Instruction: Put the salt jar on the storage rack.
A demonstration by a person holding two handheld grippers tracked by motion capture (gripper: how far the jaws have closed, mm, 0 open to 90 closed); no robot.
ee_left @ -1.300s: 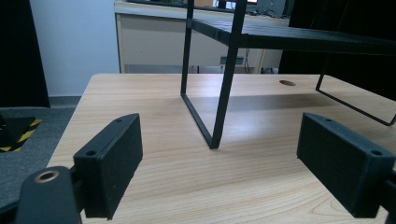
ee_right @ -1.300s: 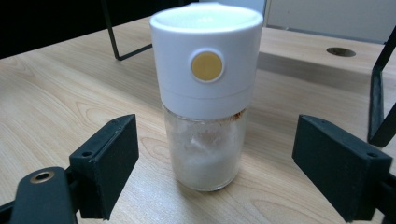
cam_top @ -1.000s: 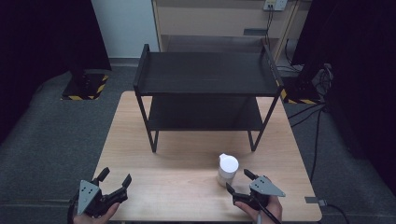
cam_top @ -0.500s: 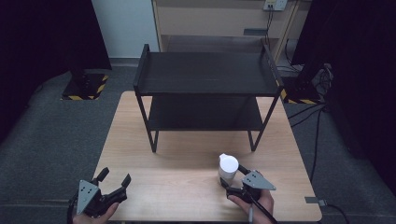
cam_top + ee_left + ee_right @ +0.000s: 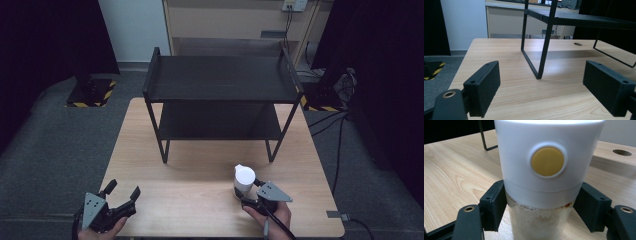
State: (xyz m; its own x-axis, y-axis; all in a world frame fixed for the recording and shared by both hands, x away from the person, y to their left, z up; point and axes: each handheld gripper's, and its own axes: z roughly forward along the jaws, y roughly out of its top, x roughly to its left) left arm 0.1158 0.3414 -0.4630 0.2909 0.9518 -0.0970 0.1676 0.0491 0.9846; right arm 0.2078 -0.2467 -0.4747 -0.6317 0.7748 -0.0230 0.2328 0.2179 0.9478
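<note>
A white-capped jar point(image 5: 244, 177) stands upright on the wooden table point(image 5: 185, 170), in front of the rack's right legs. In the right gripper view the jar point(image 5: 546, 170) has a yellow round button on its cap and a clear lower body with pale grains inside. My right gripper point(image 5: 247, 193) has just been closing, and its pads point(image 5: 495, 205) now press on both sides of the clear body. My left gripper point(image 5: 122, 191) rests near the table's front left edge. It is open, with only bare tabletop between its jaws point(image 5: 541, 92).
A black two-tier metal rack point(image 5: 220, 80) stands across the far half of the table, both shelves bare. One of its legs point(image 5: 544, 50) rises ahead of the left gripper. A wooden cabinet and cables lie beyond the table, on grey carpet.
The right gripper moved forward and left to the jar, and its jaws closed around the jar's lower body. The left gripper stayed where it was, still open.
</note>
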